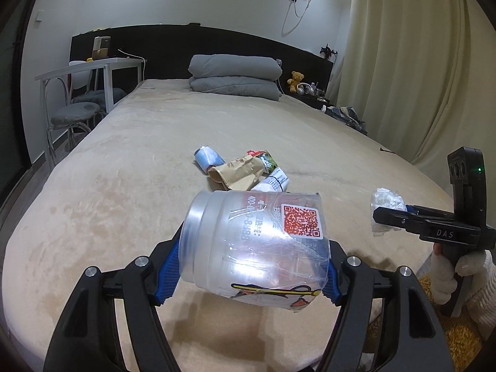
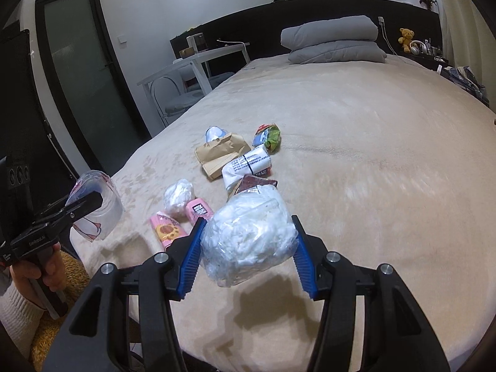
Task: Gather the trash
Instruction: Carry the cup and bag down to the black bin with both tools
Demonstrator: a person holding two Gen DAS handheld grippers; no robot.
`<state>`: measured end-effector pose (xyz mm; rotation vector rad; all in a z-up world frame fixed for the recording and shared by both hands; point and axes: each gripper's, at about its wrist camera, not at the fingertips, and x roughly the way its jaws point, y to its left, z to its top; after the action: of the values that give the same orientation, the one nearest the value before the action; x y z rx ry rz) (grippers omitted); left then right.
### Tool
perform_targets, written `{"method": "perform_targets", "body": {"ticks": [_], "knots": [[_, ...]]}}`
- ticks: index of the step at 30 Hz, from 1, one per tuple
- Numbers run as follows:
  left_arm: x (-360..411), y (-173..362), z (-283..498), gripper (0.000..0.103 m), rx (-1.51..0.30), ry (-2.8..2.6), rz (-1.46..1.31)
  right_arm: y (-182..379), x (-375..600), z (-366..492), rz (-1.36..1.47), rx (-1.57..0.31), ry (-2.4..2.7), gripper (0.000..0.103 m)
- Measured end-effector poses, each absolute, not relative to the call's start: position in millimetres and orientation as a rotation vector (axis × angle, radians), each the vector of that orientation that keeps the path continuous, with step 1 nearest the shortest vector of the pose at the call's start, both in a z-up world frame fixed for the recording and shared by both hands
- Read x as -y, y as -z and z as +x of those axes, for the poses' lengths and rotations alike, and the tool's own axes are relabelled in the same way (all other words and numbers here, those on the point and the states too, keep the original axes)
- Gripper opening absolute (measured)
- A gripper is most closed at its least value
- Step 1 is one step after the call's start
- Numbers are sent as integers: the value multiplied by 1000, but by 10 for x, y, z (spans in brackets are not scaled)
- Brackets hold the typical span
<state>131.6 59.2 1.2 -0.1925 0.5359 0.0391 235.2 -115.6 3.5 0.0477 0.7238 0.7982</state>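
Left gripper (image 1: 252,266): clamped on clear plastic cup (image 1: 254,248), raised above bed (image 1: 217,130). Right gripper (image 2: 248,257): clamped on bagged tissue wad (image 2: 248,235). Remaining wrappers (image 2: 235,155): mid-bed. Advice: keep both grips firm; cup crushes easily.

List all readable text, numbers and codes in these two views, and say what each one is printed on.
"DAS": on the right gripper body.
"400-0…-8488", middle digits unclear: on the clear plastic cup in the left gripper.
QR code, red and white, on the same cup; Chinese print beside it, unreadable.
White wrapper on the bed: print too small.
Pink packet: lettering blurred.
Small print on the left gripper's body in the right wrist view: blurred.
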Motion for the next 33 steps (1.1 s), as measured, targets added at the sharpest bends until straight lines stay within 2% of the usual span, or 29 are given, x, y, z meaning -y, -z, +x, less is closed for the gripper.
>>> {"method": "perform_targets", "body": {"ticks": [17, 33], "knots": [[-71, 237, 542, 70, -564, 18, -212, 212, 1353, 1380, 47, -778, -843, 54], [254, 623, 220, 70, -758, 76, -293, 434, 1436, 902, 85, -920, -885, 54]]}}
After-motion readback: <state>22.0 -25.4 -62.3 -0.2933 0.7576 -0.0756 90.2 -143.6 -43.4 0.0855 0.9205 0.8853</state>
